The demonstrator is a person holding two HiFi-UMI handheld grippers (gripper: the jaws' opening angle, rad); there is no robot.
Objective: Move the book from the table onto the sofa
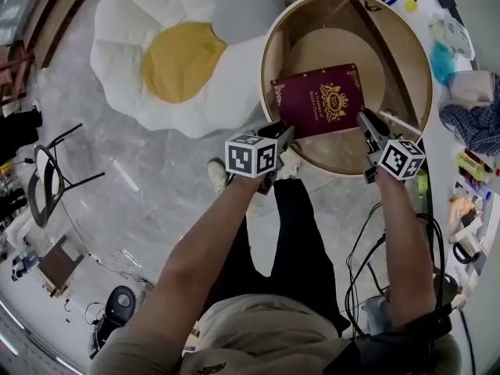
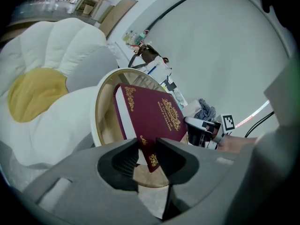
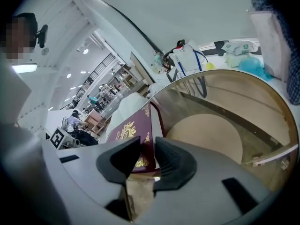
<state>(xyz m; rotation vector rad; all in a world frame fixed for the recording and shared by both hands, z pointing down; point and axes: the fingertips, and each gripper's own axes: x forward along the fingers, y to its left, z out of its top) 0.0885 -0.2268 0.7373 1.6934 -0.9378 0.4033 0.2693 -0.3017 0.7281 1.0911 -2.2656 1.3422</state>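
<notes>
A dark red book (image 1: 320,98) with gold ornament is tilted over the round glass-topped table (image 1: 269,37). My left gripper (image 1: 283,135) is shut on its near left corner, and my right gripper (image 1: 367,123) is shut on its near right corner. The left gripper view has the book (image 2: 157,116) running between the left gripper's (image 2: 146,156) pads, with the table rim (image 2: 96,116) behind. In the right gripper view the book's corner (image 3: 129,132) sits in the right gripper (image 3: 147,156). The white flower-shaped sofa (image 1: 180,57) with a yellow centre lies on the floor to the left of the table.
A black wire chair (image 1: 47,174) stands at the far left. A bench with cloths and small items (image 1: 469,108) runs along the right edge. Cables (image 1: 367,248) trail by the person's legs. Marble floor (image 1: 117,186) lies between the person and the sofa.
</notes>
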